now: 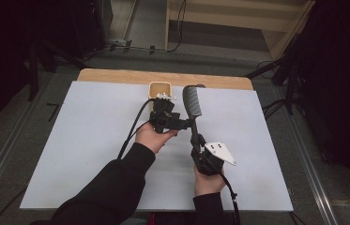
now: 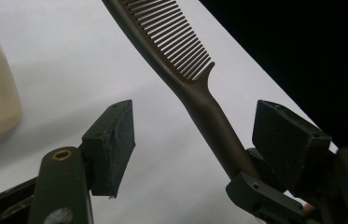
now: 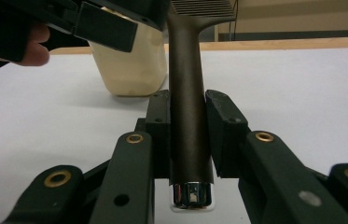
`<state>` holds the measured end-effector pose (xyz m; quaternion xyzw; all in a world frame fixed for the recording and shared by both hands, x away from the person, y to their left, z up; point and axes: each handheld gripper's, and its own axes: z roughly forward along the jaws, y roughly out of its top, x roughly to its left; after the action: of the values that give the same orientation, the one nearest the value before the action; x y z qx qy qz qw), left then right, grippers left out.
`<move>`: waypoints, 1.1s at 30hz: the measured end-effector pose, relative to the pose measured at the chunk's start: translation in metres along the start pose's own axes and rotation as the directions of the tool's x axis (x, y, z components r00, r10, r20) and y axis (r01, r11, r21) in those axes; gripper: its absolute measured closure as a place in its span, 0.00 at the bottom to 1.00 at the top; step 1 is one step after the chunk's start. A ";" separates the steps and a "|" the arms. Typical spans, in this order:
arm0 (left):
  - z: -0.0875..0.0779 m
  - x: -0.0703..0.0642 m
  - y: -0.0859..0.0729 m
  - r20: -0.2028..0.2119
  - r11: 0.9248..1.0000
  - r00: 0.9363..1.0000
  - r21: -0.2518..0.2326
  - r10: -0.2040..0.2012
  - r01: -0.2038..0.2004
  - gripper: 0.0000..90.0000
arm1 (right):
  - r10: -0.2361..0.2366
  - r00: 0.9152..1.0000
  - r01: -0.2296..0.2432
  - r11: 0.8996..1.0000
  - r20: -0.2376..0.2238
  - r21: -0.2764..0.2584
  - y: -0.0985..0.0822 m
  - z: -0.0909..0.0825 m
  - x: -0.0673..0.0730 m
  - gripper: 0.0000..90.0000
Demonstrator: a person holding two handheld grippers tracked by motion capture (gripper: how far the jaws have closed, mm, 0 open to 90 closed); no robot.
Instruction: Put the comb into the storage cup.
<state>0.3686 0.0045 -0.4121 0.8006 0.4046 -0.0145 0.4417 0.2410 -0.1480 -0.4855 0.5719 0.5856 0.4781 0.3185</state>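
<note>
The right gripper (image 3: 188,135) has its pads pinching the handle end of a dark comb (image 1: 192,105), which juts out ahead of the jaws toward the cream cup (image 1: 159,89). The left gripper (image 2: 199,140) comes in from the side, jaws spread, the comb's neck between them but untouched. This looks like a handover, or a two-handed steadying, just being set up. Next, I'd judge, the left pads need to close squarely on the neck below the teeth before the right lets go.

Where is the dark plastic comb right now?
In the high view, the dark plastic comb stands mid-table, clamped in the right gripper, just right of the cream cup.
</note>
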 end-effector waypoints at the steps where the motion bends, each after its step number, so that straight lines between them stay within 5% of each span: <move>1: 0.001 -0.001 0.000 -0.006 1.000 1.000 -0.005 0.011 -0.011 0.34 | 0.002 1.000 -0.002 1.000 0.000 0.001 0.000 0.000 0.000 0.78; 19: 0.021 -0.011 0.003 0.006 0.998 0.998 0.001 -0.060 0.060 0.41 | 0.012 1.000 -0.012 1.000 -0.003 -0.021 0.001 0.002 0.004 0.78; 33: 0.029 -0.010 0.001 0.030 0.992 0.992 0.015 -0.123 0.123 0.66 | 0.018 1.000 -0.018 0.999 0.000 -0.033 0.001 0.000 0.004 0.78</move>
<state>0.3725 -0.0226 -0.4254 0.7768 0.4462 -0.0565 0.4409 0.2411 -0.1438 -0.4842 0.5717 0.5725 0.4906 0.3236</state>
